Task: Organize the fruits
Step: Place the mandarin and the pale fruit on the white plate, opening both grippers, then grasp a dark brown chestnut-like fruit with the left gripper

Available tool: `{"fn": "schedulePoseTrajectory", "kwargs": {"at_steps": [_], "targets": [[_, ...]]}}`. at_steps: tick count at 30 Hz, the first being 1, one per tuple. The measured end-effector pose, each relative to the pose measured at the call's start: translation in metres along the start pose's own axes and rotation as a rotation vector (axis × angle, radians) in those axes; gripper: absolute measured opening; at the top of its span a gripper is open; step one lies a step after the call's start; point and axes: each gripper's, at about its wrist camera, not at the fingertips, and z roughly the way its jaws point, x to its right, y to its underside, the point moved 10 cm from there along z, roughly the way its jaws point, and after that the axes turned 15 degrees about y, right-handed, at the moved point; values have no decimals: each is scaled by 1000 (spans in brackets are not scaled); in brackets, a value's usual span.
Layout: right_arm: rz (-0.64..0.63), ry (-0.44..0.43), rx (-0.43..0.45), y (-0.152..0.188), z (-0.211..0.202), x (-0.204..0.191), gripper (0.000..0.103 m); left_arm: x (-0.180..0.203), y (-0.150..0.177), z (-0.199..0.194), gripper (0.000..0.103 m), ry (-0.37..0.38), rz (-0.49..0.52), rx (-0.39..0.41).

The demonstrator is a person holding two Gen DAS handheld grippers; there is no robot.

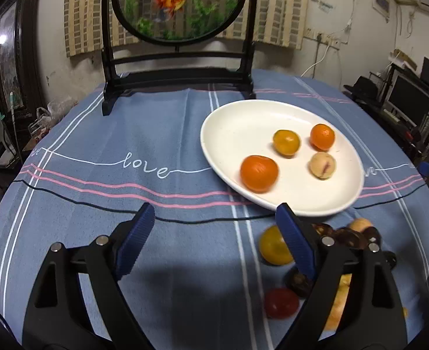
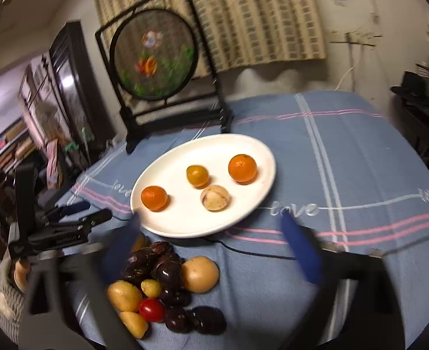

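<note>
On the desk's blue striped cloth (image 1: 103, 192), in the left wrist view, we see a white oval plate (image 1: 237, 125) already carrying four small fruits: two orange ones, a yellow-orange one and a pale beige one. A loose pile of fruits (image 1: 290, 262) lies on the cloth just in front of the plate, partly hidden behind our left tool (image 1: 214, 237). We judge the sorting partly done, with most pieces yet to be moved. The left tool stands wide apart, holding nothing, its right finger in front of the pile.

From the right wrist view, the same plate (image 2: 162, 175) shows its four fruits spaced apart, and the pile (image 2: 168, 288) shows dark brown, yellow, beige and one red piece touching one another. Our right tool (image 2: 211, 248) is blurred but clearly spread wide and empty, hovering above the pile's near edge.
</note>
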Motion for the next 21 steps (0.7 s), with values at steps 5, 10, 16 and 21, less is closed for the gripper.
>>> {"fn": "schedulePoseTrajectory", "kwargs": {"at_steps": [5, 10, 16, 21], "targets": [[61, -13, 46, -4, -16, 17, 102, 34, -4, -16, 90, 108, 19, 65], [74, -6, 12, -3, -11, 21, 102, 83, 8, -10, 90, 82, 221, 47], [93, 3, 11, -4, -12, 29, 102, 102, 29, 4, 90, 67, 316, -21], [92, -3, 17, -4, -15, 26, 102, 104, 37, 14, 90, 79, 331, -47]]}}
